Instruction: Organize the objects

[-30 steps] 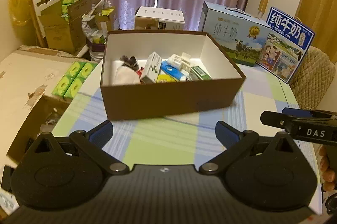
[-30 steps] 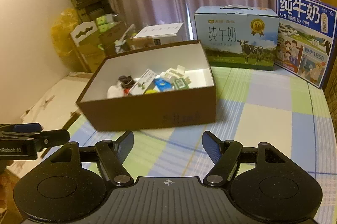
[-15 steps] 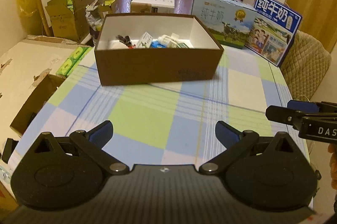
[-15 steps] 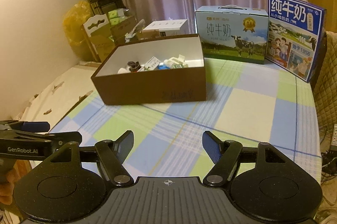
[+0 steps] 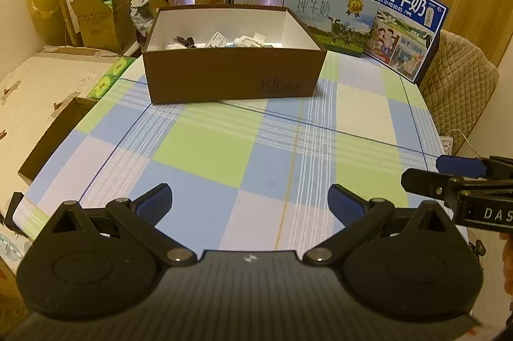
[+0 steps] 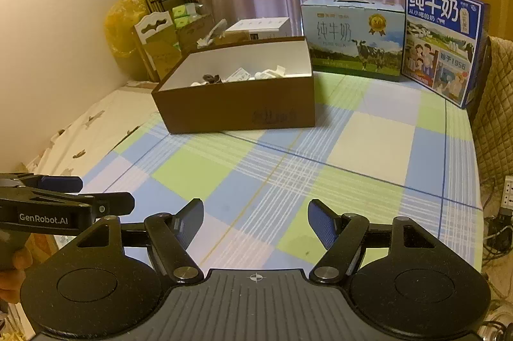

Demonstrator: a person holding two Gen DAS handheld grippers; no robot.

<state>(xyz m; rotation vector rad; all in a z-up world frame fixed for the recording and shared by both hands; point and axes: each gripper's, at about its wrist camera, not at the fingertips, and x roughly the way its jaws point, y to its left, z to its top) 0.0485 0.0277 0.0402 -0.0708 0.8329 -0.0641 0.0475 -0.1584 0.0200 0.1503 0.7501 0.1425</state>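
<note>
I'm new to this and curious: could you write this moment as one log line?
left gripper: open, empty | right gripper: open, empty | box: on table, small items inside | table front: bare

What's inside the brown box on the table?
The brown box holds a heap of small packets and cartons, mostly white, plus something dark. Its front wall hides the bottom, so whatever lies lower cannot be seen.

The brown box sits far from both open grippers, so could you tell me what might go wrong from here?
1. The brown box holds loose, overlapping small items; a grab may catch several.
2. Left gripper and right gripper sit close side by side and could collide.
3. The tall blue milk carton stands upright near the table edge and may topple.
</note>
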